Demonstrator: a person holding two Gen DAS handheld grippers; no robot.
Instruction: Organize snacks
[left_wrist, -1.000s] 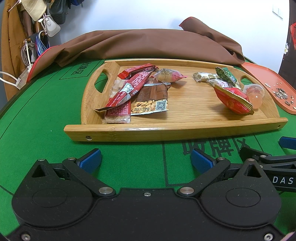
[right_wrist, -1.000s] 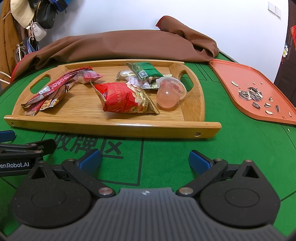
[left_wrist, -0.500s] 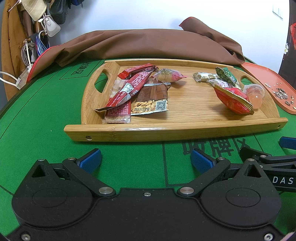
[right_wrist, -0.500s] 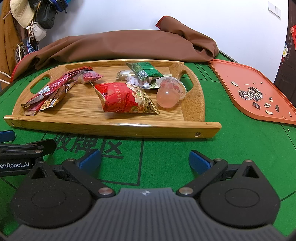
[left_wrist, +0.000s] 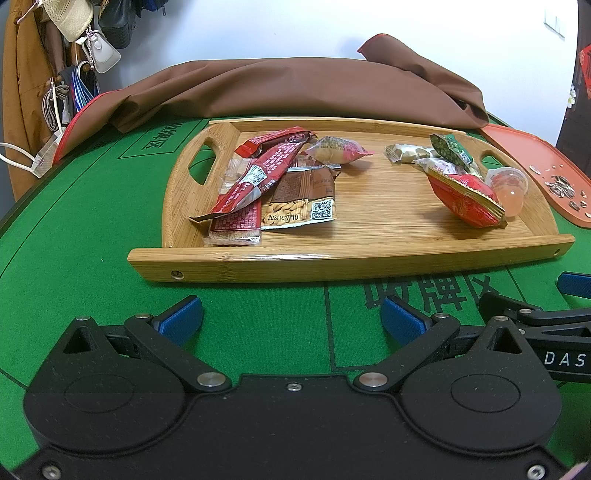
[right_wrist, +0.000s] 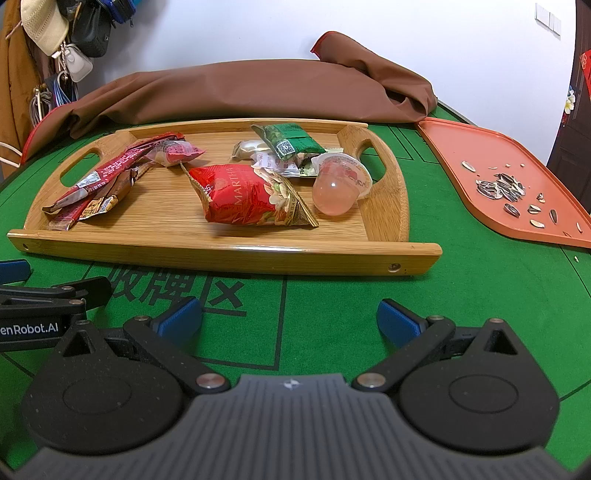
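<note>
Grippers, left gripper (left_wrist: 291, 319) and right gripper (right_wrist: 290, 317), gape wide, holding nothing.

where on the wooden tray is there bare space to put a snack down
The bare patch on the wooden tray is its middle, between the brown peanut packet and the red Martha bag, down to the near rim. Both ends are crowded.

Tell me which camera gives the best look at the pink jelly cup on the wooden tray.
The right wrist view: the jelly cup lies on its side, large and unobstructed beside the red snack bag. In the left wrist view, the cup is smaller, near the tray's far end, partly hidden behind that bag.
</note>
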